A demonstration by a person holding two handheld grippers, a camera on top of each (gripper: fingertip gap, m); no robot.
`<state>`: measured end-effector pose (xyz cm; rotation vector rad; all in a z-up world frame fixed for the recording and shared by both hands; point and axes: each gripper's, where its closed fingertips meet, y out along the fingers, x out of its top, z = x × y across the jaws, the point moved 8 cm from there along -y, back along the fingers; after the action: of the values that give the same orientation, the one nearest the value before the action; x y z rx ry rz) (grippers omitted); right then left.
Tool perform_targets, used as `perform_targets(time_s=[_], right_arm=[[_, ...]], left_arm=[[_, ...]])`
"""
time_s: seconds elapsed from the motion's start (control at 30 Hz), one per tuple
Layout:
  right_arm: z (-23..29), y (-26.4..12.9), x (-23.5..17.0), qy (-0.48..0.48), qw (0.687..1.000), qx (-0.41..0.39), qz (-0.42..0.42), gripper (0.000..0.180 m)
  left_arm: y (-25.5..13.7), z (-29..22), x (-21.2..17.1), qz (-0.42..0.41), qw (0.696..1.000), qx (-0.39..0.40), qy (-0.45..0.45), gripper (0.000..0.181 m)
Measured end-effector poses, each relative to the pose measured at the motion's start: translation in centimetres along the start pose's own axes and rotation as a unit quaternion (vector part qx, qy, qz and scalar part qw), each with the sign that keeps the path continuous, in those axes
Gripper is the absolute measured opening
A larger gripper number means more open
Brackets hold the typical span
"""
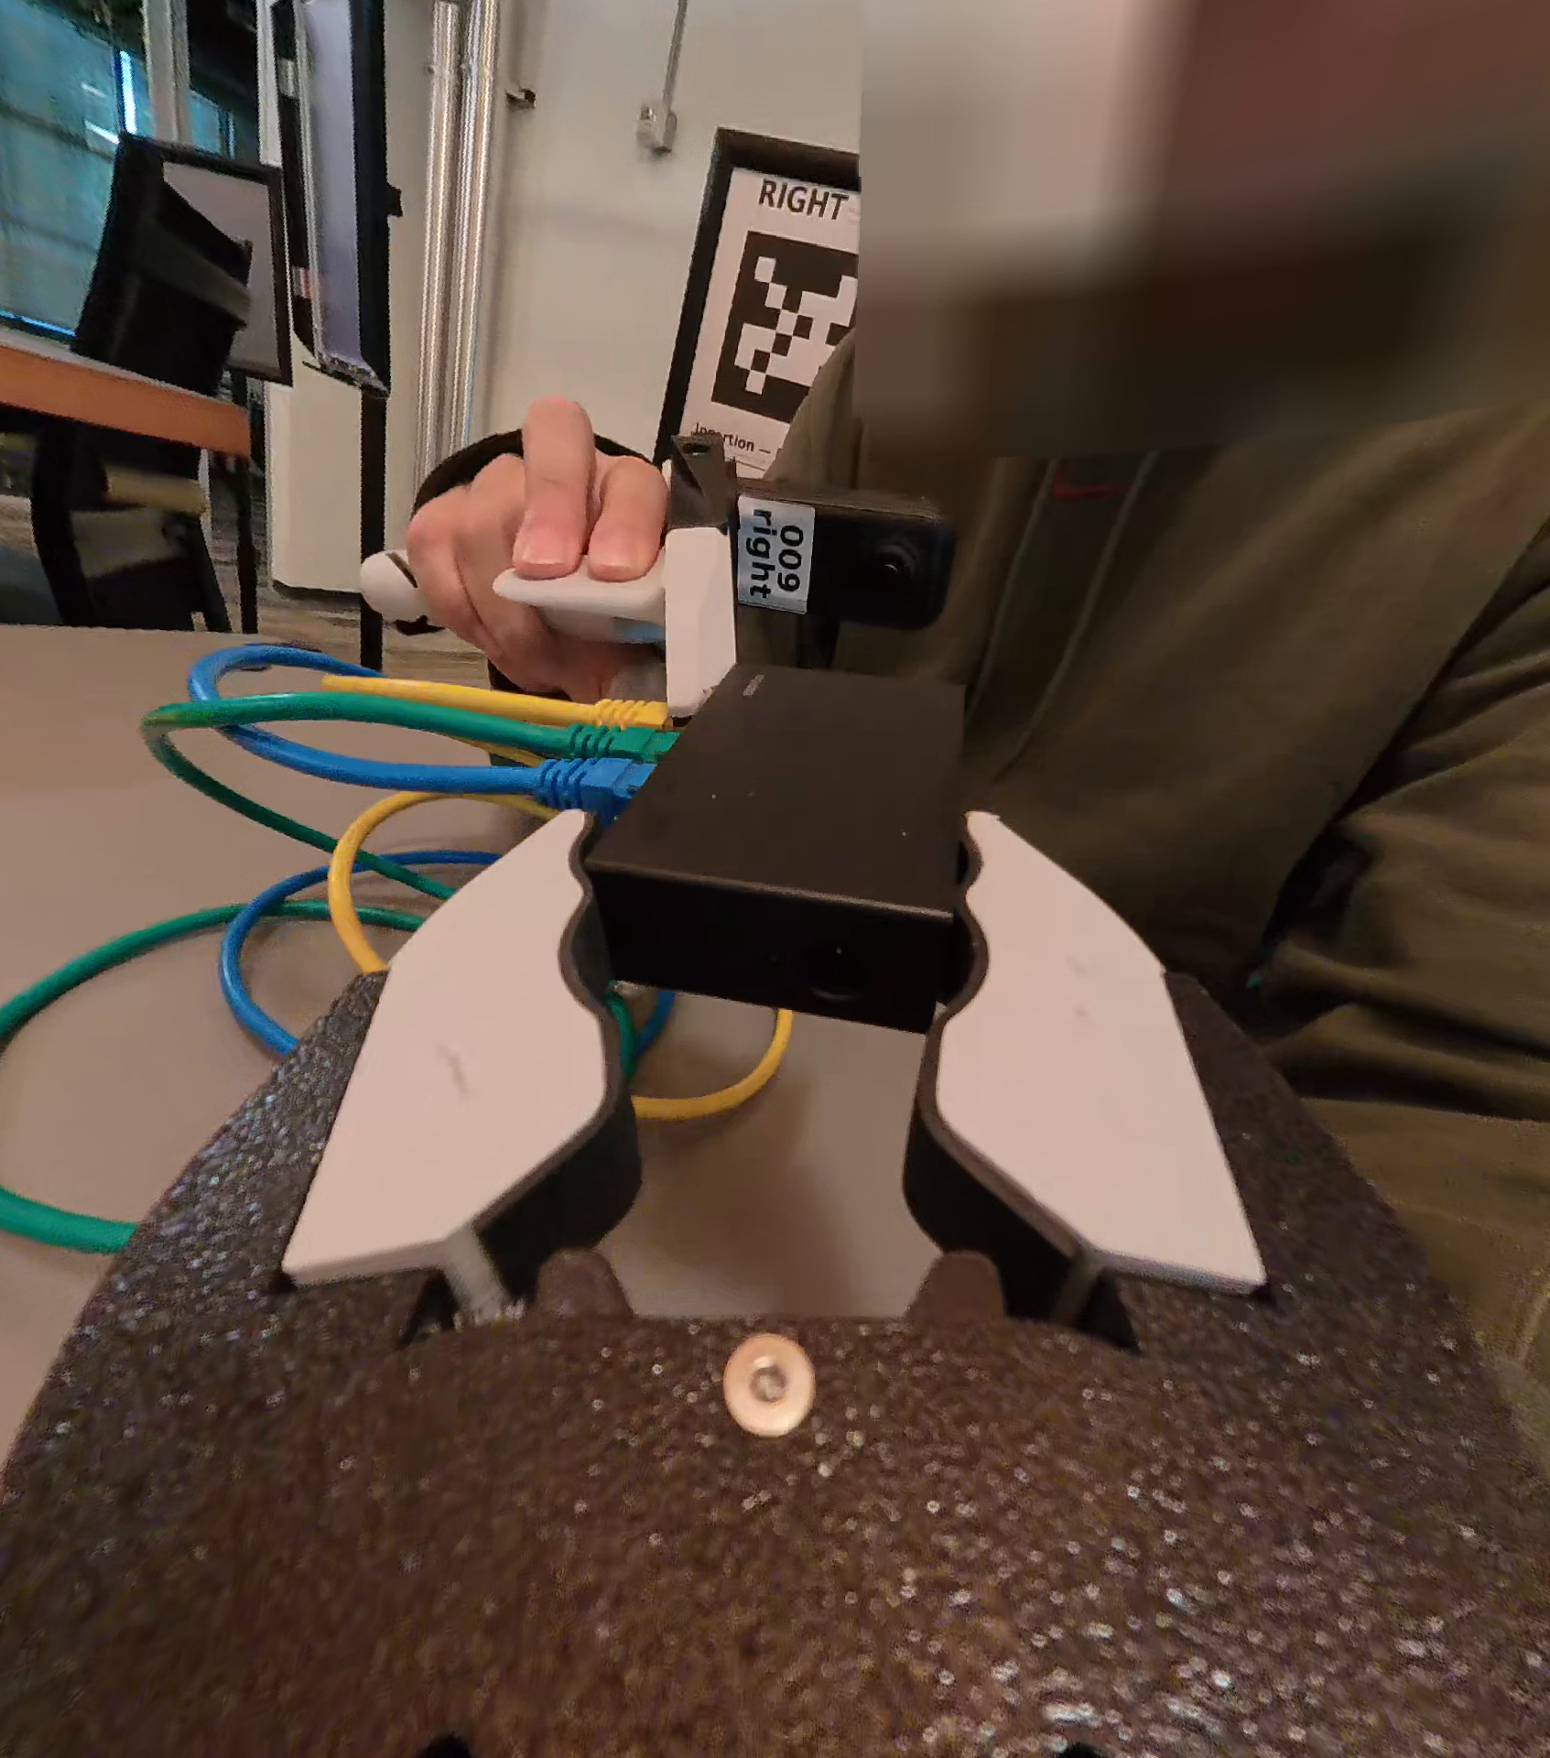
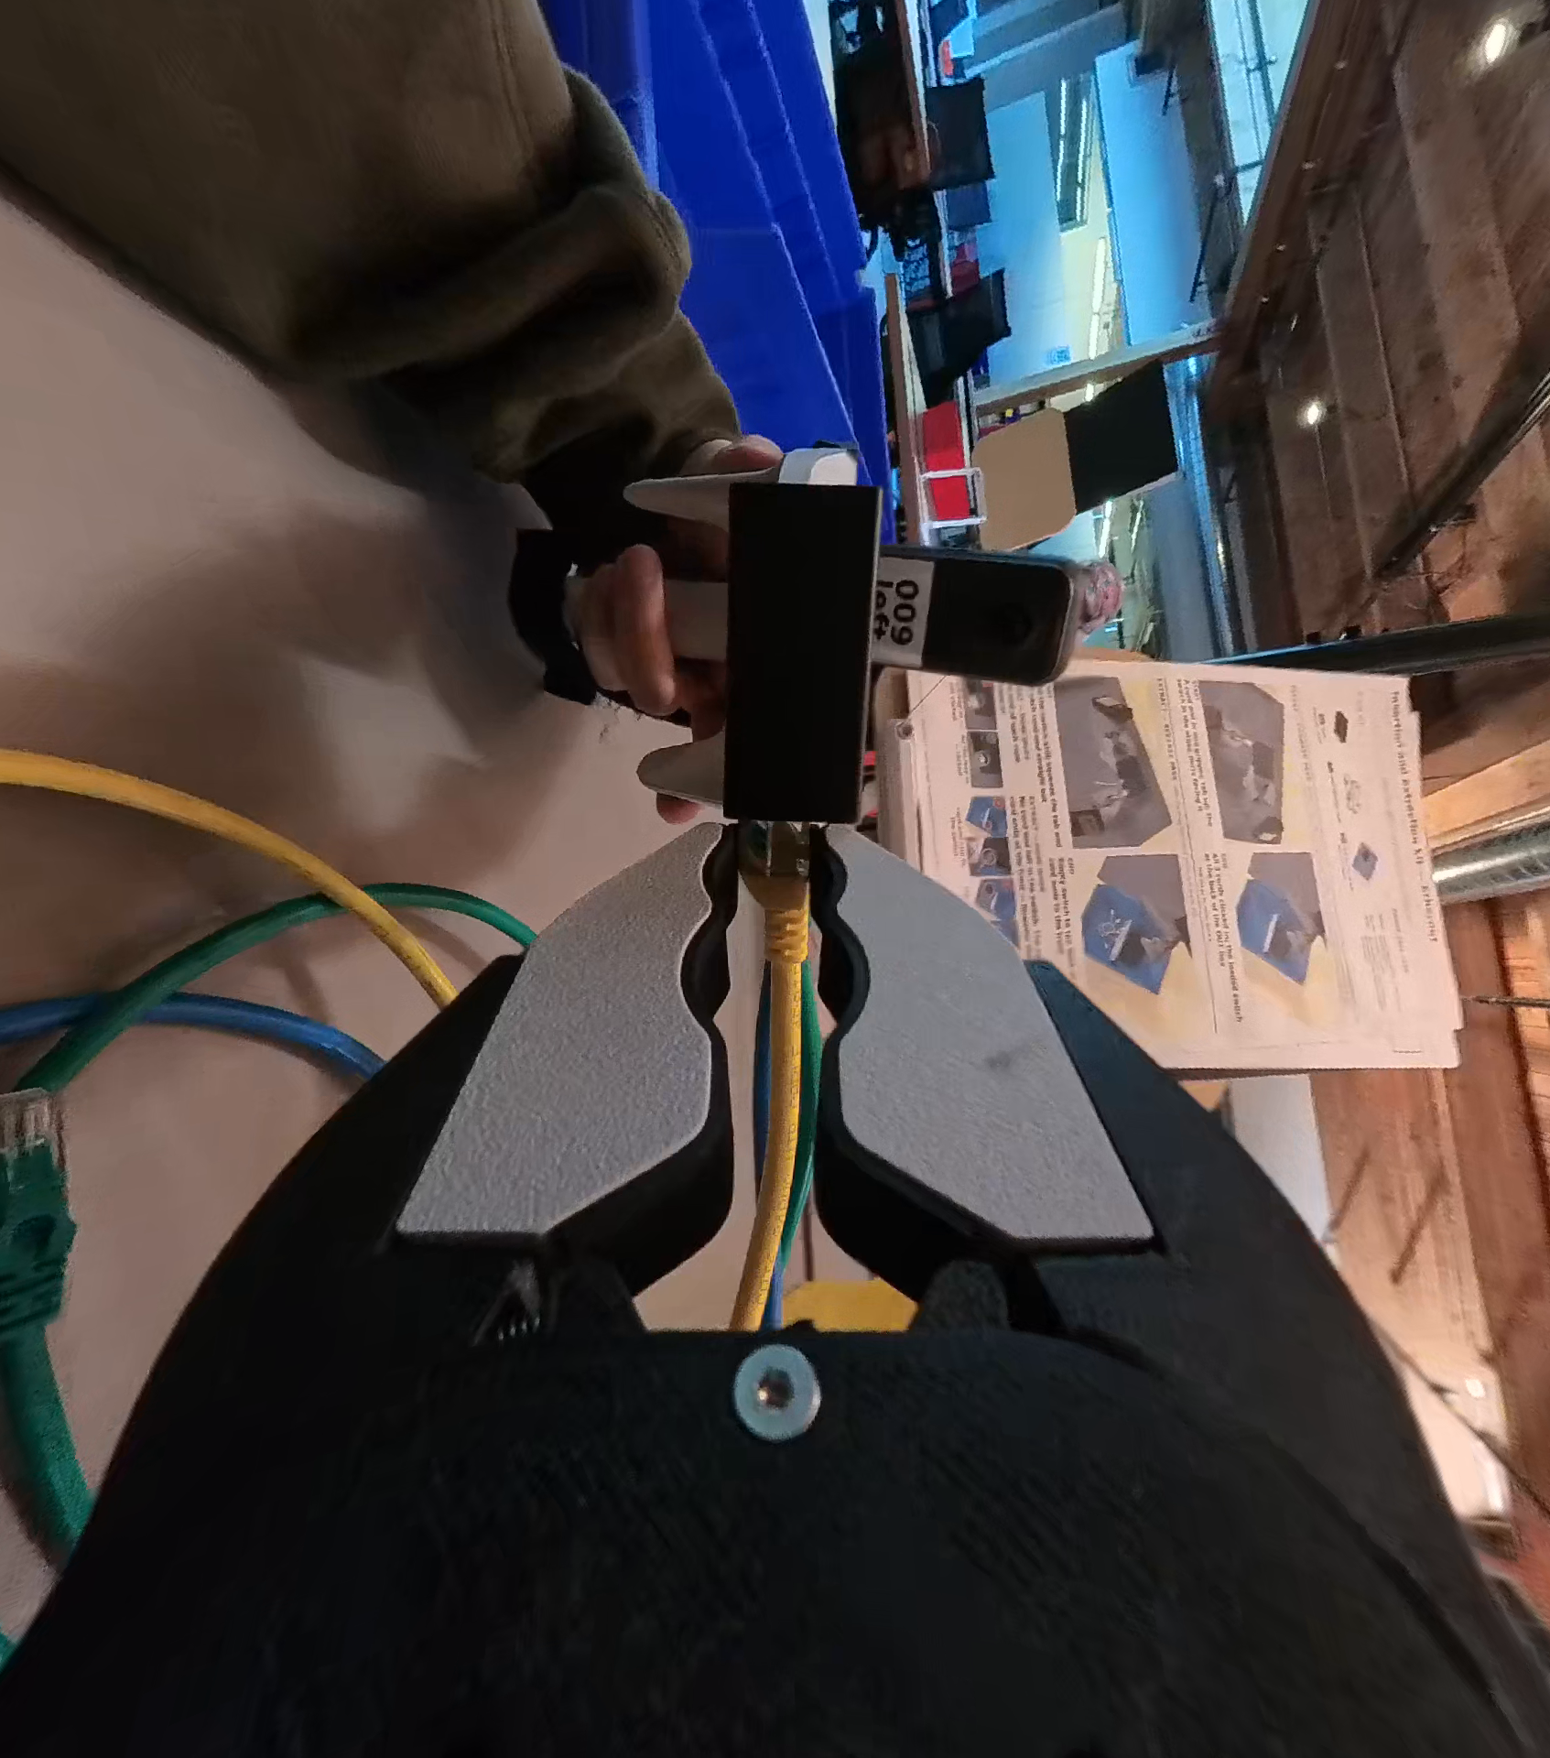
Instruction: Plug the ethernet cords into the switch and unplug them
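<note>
Evidently the switch (image 1: 780, 837) is held clamped off the table (image 1: 38, 951) by the left gripper (image 1: 775, 913) while the right gripper (image 2: 775, 856) is closed on the yellow cord (image 2: 785, 951) plug at its port, so seating or withdrawal is judged underway; a straight, tab-aware move is called for next.

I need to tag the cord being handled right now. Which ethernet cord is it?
Find the black switch. Three plugs sit along its side; the right gripper closes on the yellow cord, beside green and blue.
</note>
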<state>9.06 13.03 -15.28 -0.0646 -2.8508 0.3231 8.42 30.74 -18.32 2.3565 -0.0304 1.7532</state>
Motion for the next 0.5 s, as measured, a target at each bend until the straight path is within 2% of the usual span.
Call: perform_targets(time_s=[0.2, 0.5], right_arm=[[0.47, 0.65, -0.56, 0.018, 0.999, -0.039, -0.017, 0.016], [0.47, 0.83, -0.43, 0.035, 0.998, -0.047, -0.021, 0.015]], left_arm=[[-0.61, 0.40, -0.40, -0.024, 1.000, -0.003, -0.010, 0.068], [-0.84, 0.58, -0.53, -0.045, 0.998, -0.020, -0.024, 0.068]])
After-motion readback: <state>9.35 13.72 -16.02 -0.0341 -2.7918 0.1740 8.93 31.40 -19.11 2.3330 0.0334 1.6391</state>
